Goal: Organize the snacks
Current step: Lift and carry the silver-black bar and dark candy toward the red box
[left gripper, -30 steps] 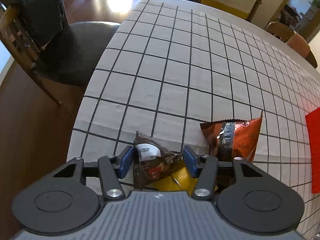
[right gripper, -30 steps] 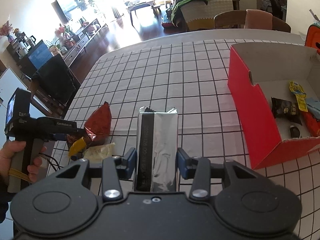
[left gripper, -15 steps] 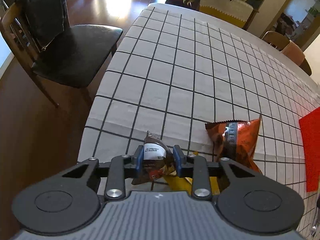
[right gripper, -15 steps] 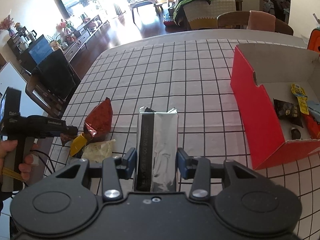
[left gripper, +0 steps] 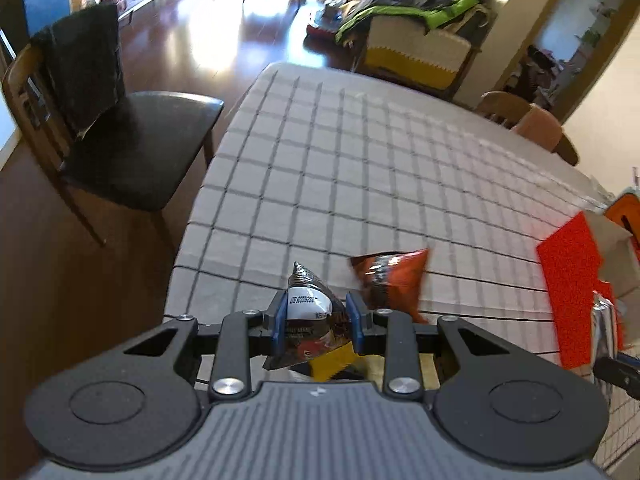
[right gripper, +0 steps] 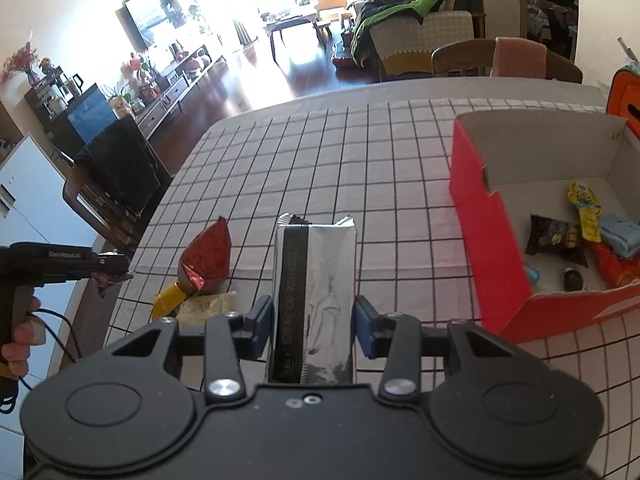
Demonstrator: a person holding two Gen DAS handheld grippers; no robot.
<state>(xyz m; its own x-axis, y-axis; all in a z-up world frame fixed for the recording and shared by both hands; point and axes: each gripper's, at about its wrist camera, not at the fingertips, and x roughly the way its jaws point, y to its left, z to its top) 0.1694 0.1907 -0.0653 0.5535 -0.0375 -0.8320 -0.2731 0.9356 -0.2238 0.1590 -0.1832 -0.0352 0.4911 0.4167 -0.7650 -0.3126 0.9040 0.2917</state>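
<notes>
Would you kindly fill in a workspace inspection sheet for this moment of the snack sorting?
Surface: checked tablecloth.
Job's things: red box open, several snacks inside; red-orange bag, yellow packet and pale packet lie together near the table edge.
Clutter: nothing seen.
Grippers: left gripper shut on a small dark packet, jaws just closed; right gripper shut on a silver pouch.
Cables: black cable by the hand.
Surroundings: dark chair, living room.
</notes>
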